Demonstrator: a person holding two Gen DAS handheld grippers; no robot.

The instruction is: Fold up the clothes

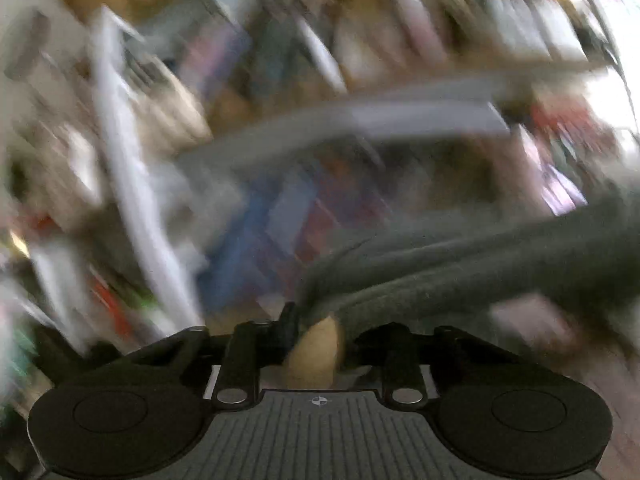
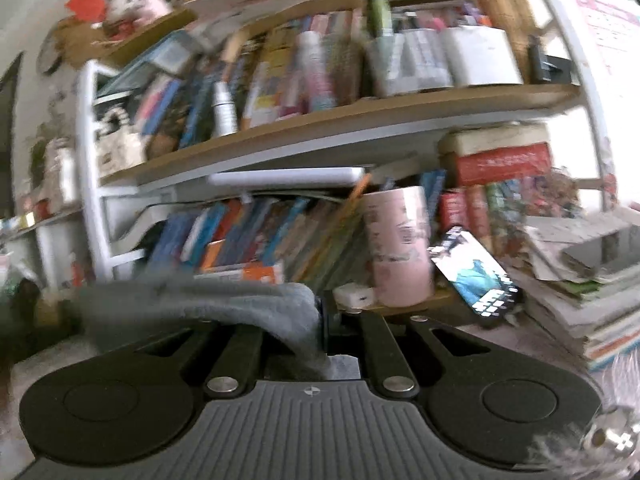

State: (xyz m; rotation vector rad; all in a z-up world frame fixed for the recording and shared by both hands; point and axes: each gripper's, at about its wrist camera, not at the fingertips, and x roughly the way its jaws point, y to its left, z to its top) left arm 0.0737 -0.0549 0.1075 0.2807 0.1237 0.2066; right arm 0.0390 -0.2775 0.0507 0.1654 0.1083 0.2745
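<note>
A grey knitted garment (image 1: 460,272) is held up in the air between both grippers. In the left wrist view my left gripper (image 1: 316,320) is shut on one end of it, and the cloth stretches away to the right. In the right wrist view my right gripper (image 2: 322,320) is shut on the other end of the grey garment (image 2: 224,300), which stretches away to the left and hangs down over the left finger. The left wrist view is heavily motion-blurred.
A cluttered bookshelf (image 2: 320,128) full of books fills the background. A pink cylinder container (image 2: 400,244) and a lit phone (image 2: 476,272) stand close ahead of the right gripper. A stack of papers and books (image 2: 580,280) lies at the right.
</note>
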